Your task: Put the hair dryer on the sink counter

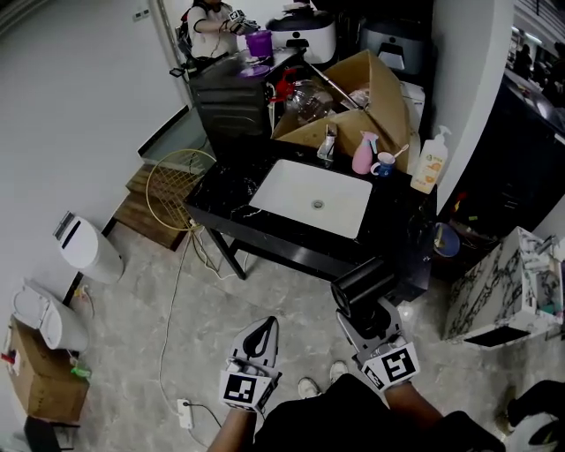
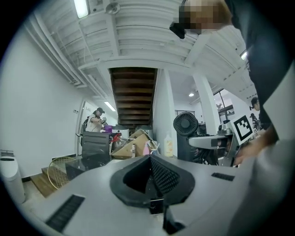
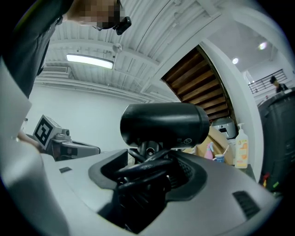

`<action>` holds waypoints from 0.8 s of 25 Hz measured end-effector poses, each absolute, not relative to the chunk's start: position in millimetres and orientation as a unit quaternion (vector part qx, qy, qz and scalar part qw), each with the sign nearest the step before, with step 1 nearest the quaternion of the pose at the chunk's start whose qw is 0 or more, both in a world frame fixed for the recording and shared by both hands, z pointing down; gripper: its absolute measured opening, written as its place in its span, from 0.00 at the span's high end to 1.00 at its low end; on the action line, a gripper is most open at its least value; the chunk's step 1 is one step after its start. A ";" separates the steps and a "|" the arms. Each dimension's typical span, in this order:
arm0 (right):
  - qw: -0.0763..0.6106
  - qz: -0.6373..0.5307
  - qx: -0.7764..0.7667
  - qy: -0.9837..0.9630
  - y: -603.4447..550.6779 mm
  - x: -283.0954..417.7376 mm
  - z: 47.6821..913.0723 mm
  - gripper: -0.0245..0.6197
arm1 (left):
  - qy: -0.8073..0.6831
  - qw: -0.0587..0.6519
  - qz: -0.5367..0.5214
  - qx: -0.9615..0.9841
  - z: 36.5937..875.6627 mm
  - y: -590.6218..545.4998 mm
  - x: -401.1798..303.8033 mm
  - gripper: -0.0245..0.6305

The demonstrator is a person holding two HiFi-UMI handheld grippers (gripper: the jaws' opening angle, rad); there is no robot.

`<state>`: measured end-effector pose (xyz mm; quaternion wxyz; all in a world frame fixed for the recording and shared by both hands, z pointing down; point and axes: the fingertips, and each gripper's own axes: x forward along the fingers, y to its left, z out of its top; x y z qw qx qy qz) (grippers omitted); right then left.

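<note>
A black hair dryer [image 1: 362, 282] [image 3: 163, 124] stands up out of my right gripper [image 1: 371, 311] [image 3: 147, 159], which is shut on its handle and the cord coiled round it. The left gripper view catches the dryer's round rear grille [image 2: 185, 124]. My left gripper [image 1: 263, 331] [image 2: 150, 159] is shut with nothing in it, low beside the right one. Both hang over the floor, short of the black sink counter [image 1: 225, 190] [image 2: 80, 166] with its white basin [image 1: 316, 201].
On the counter's far side are a cardboard box [image 1: 353, 115], a pink spray bottle [image 1: 363, 154], a mug [image 1: 382, 164] and a soap bottle [image 1: 430, 161]. A white bin [image 1: 88, 252], a racket [image 1: 177, 190] and a power strip [image 1: 185, 410] lie left. A marbled box [image 1: 503, 291] stands right. A person [image 1: 207, 26] works behind.
</note>
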<state>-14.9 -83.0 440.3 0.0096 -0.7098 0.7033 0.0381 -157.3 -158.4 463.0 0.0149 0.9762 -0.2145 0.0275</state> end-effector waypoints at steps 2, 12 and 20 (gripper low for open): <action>0.011 0.037 -0.716 0.697 -87.7 -8.1 440.4 0.56 | -0.205 0.014 0.026 0.978 466.0 -165.4 -149.7 0.97; 0.006 0.040 -0.743 0.668 -112.1 42.4 445.6 0.56 | -0.151 0.016 0.030 0.988 470.9 -192.7 -84.6 0.97; -0.006 0.042 -0.757 0.652 -133.7 95.9 450.3 0.56 | -0.117 0.002 0.038 0.992 464.1 -218.4 -23.5 0.97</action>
